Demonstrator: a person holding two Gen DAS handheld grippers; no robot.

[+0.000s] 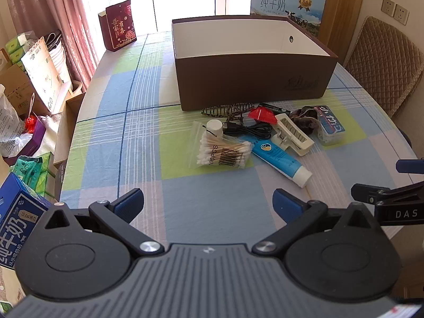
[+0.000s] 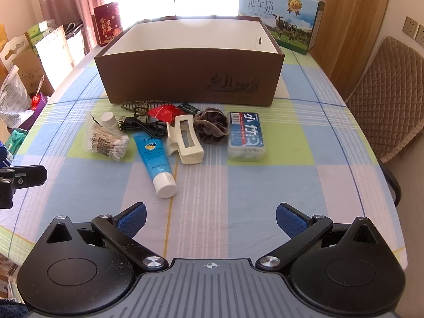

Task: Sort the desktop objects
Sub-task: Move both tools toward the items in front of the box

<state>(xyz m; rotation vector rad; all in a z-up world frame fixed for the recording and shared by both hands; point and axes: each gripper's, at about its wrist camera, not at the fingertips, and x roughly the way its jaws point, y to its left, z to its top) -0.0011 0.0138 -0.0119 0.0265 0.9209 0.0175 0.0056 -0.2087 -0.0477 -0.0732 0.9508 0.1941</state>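
blue tube [image 2: 155,159]: nearest item of the cluster lying before the brown box [image 2: 185,76], mid-table, white cap toward the table's near edge, long axis running roughly away from the tongs | right gripper [image 2: 210,220]: apart, empty, tube just ahead-left, likely nearer | left gripper [image 1: 208,202]: apart, empty, tube ahead-right | cream hair claw [image 2: 185,140] just beside tube

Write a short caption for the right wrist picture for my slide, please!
Open right hand-held gripper hovers over a checked tablecloth, facing toiletries such as a blue tube before an open brown box.
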